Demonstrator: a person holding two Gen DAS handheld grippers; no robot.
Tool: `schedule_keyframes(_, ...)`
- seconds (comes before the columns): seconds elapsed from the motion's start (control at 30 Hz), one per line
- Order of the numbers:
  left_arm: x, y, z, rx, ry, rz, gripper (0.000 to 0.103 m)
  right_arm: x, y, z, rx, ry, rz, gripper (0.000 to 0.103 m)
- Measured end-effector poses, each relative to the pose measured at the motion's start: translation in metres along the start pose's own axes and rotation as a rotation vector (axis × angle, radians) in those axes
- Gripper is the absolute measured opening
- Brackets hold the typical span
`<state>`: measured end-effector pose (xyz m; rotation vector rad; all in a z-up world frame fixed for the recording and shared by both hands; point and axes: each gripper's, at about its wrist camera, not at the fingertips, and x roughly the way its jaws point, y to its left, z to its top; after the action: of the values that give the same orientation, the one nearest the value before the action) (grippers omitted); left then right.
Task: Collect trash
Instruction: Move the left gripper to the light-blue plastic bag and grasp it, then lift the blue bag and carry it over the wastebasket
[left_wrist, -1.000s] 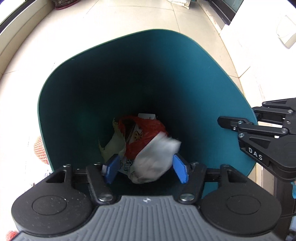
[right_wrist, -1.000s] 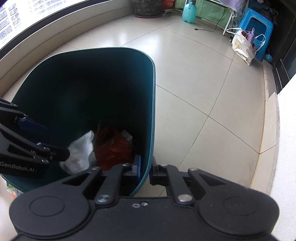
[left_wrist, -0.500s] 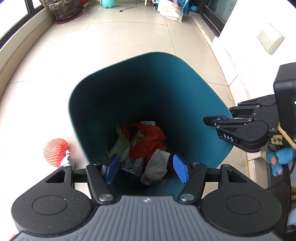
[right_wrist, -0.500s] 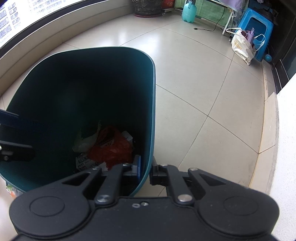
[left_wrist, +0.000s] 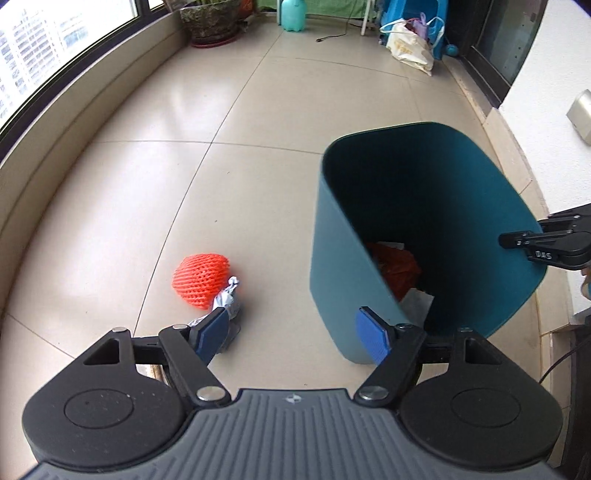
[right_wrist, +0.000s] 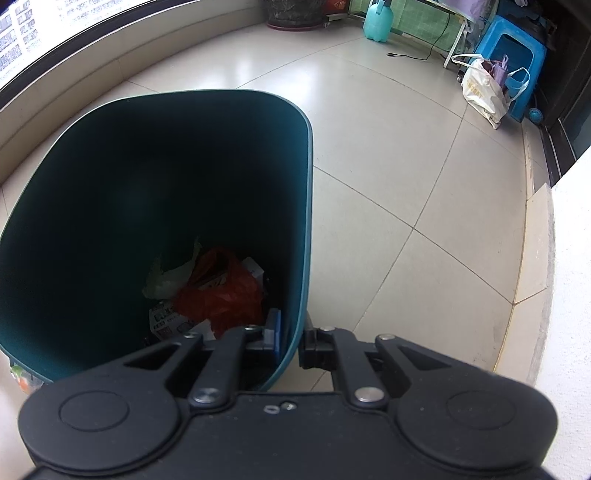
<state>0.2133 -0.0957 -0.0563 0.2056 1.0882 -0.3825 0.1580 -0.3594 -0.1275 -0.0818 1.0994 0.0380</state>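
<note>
A teal waste bin (left_wrist: 343, 236) (right_wrist: 303, 206) stands on the tiled floor with a red plastic bag (right_wrist: 221, 299), printed wrappers and crumpled paper inside. My right gripper (right_wrist: 291, 338) is shut on the bin's near rim, one finger inside and one outside. It also shows at the bin's right rim in the left wrist view, right gripper (left_wrist: 517, 242). My left gripper (left_wrist: 293, 336) hangs over the floor left of the bin, its jaws opening with nothing between them. An orange foam fruit net (left_wrist: 199, 278) and a crumpled silver foil piece (left_wrist: 228, 301) lie on the floor just beyond its left finger.
A window ledge curves along the left. At the far end stand a plant pot (left_wrist: 210, 22), a teal jug (right_wrist: 378, 20), a blue stool (right_wrist: 509, 51) and a white shopping bag (right_wrist: 480, 90). A white wall and raised step run along the right.
My left gripper has drawn back out of the bin and swung left over the floor, empty; the white paper it carried now lies inside. The right gripper has not moved.
</note>
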Motion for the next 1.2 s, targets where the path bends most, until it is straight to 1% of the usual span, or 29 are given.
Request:
schedule_keyframes(0.17, 0.031, 0.043, -0.006, -0.052, 0.028, 0.037, 0.075, 0.001, 0.002, 0.001, -0.001, 0.005, -0.005, 0.008)
schedule_keyframes(0.27, 0.065, 0.071, -0.012, -0.091, 0.077, 0.037, 0.075, 0.001, 0.003, 0.002, -0.001, 0.009, -0.007, 0.008)
schedule_keyframes(0.37, 0.103, 0.087, -0.016, -0.127, 0.117, 0.061, 0.075, 0.002, 0.003, 0.003, -0.004, 0.015, -0.009, 0.008)
schedule_keyframes(0.43, 0.13, 0.099, -0.018, -0.155, 0.15, 0.039, 0.075, 0.002, 0.004, 0.004, -0.006, 0.017, -0.012, 0.008)
schedule_keyframes(0.5, 0.153, 0.103, -0.019, -0.163, 0.173, 0.031, 0.075, 0.003, 0.005, 0.004, -0.006, 0.019, -0.015, 0.009)
schedule_keyframes(0.67, 0.204, 0.104, -0.028, -0.139, 0.222, 0.094, 0.075, 0.005, 0.006, 0.005, -0.013, 0.024, -0.018, 0.009)
schedule_keyframes(0.73, 0.222, 0.107, -0.03, -0.147, 0.236, 0.094, 0.075, 0.005, 0.006, 0.005, -0.014, 0.025, -0.016, 0.009)
schedule_keyframes(0.97, 0.27, 0.109, -0.033, -0.171, 0.276, 0.076, 0.075, 0.005, 0.006, 0.006, -0.014, 0.03, -0.014, 0.009)
schedule_keyframes(1.1, 0.286, 0.109, -0.035, -0.161, 0.294, 0.099, 0.074, 0.005, 0.005, 0.008, -0.014, 0.037, -0.013, 0.009)
schedule_keyframes(1.17, 0.289, 0.109, -0.036, -0.159, 0.307, 0.111, 0.062, 0.006, 0.005, 0.009, -0.012, 0.04, -0.014, 0.009)
schedule_keyframes(1.2, 0.292, 0.109, -0.037, -0.155, 0.32, 0.127, 0.054, 0.006, 0.005, 0.009, -0.013, 0.04, -0.016, 0.009)
